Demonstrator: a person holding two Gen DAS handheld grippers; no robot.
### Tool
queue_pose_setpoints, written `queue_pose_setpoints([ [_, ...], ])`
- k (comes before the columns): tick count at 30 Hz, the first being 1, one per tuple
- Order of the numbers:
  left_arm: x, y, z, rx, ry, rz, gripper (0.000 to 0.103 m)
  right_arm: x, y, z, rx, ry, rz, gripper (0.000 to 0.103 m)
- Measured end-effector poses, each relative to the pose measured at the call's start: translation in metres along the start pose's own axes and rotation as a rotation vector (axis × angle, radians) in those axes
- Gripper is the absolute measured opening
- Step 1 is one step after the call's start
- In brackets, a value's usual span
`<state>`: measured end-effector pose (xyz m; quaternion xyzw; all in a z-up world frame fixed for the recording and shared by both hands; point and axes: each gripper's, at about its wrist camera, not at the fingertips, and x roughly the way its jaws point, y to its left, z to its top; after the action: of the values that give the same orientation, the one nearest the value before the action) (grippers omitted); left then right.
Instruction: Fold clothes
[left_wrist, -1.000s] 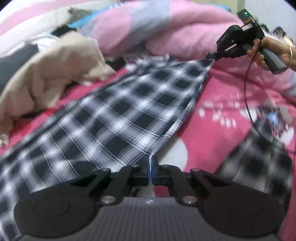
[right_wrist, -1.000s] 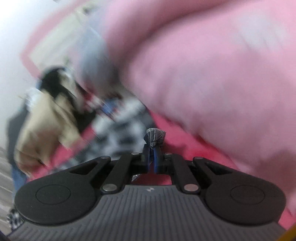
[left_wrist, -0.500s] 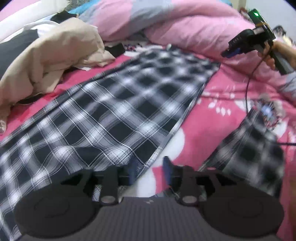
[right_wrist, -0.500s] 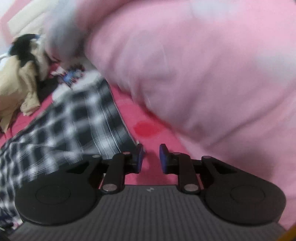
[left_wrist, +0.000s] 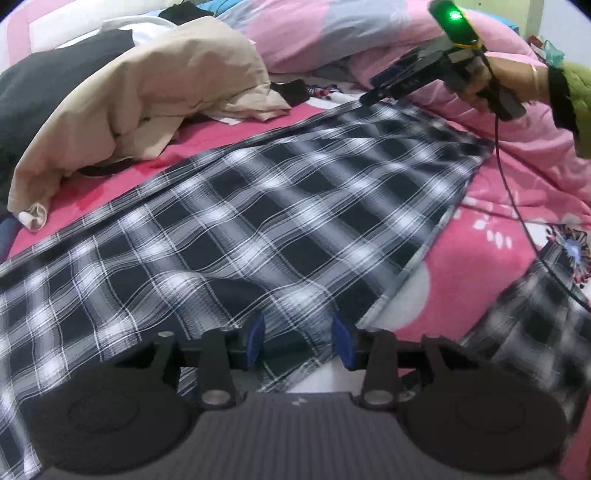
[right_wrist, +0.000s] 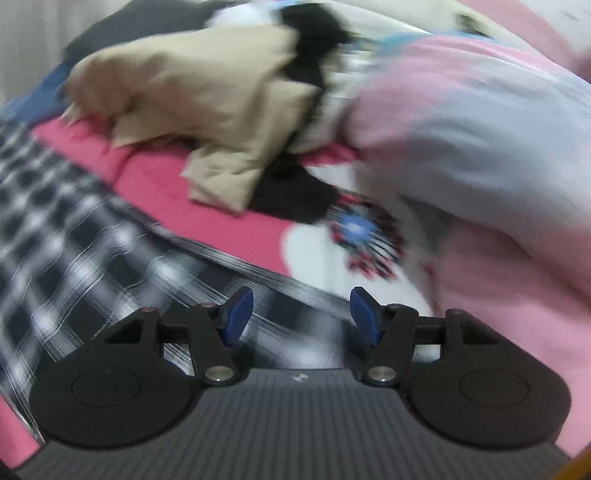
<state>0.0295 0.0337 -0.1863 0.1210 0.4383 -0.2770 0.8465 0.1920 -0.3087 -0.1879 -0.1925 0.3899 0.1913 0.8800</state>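
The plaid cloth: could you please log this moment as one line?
plaid cloth: spread flat on bed | left gripper: opening, cloth beneath | right gripper: opening, empty

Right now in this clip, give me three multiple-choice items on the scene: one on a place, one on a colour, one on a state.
1. Where does the crumpled beige cotton garment lie?
A. Beyond the far long edge of the black-and-white checked cloth
B. On top of the checked cloth
C. Between the left gripper's fingers

2. What colour is the bed sheet under the checked cloth?
A. Green
B. Pink-red with white patches
C. Plain grey

3. How does the checked cloth lie?
A. Rolled into a ball
B. Hanging in the air
C. Spread flat on the bed

Answers:
1 A: the left wrist view shows a strip of sheet between garment and cloth.
2 B: pink-red sheet shows past the cloth's right edge.
3 C: it lies flat; the left gripper and right gripper are opening, their pads clear of it.
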Motion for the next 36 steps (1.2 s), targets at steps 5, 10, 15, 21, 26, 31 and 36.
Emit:
queue_pose_setpoints([
  [5,0.005,0.005,0.002,-0.002,0.008,-0.015,0.044,0.029,0.011,0.008,-0.132,0.08,0.116,0.069],
  [10,0.008,0.003,0.0,0.01,0.015,-0.023,0.046,0.044,-0.006,0.016,-0.113,0.147,0.209,0.076],
  [15,0.011,0.002,0.0,0.012,0.012,-0.024,0.046,0.035,-0.008,0.02,-0.086,0.143,0.223,0.003],
  [21,0.011,0.0,0.0,0.036,0.028,-0.018,0.046,0.047,-0.006,0.021,-0.084,0.057,0.063,0.002],
  [26,0.011,-0.001,-0.002,0.042,0.022,-0.012,0.046,0.066,-0.025,0.015,0.01,0.019,-0.048,0.047],
  [31,0.01,0.001,-0.004,0.04,0.016,-0.021,0.046,0.019,-0.065,0.006,0.204,-0.062,-0.221,0.041],
  [36,0.009,0.005,-0.001,0.044,0.032,-0.026,0.046,-0.048,-0.051,-0.021,0.292,-0.08,-0.05,0.025],
])
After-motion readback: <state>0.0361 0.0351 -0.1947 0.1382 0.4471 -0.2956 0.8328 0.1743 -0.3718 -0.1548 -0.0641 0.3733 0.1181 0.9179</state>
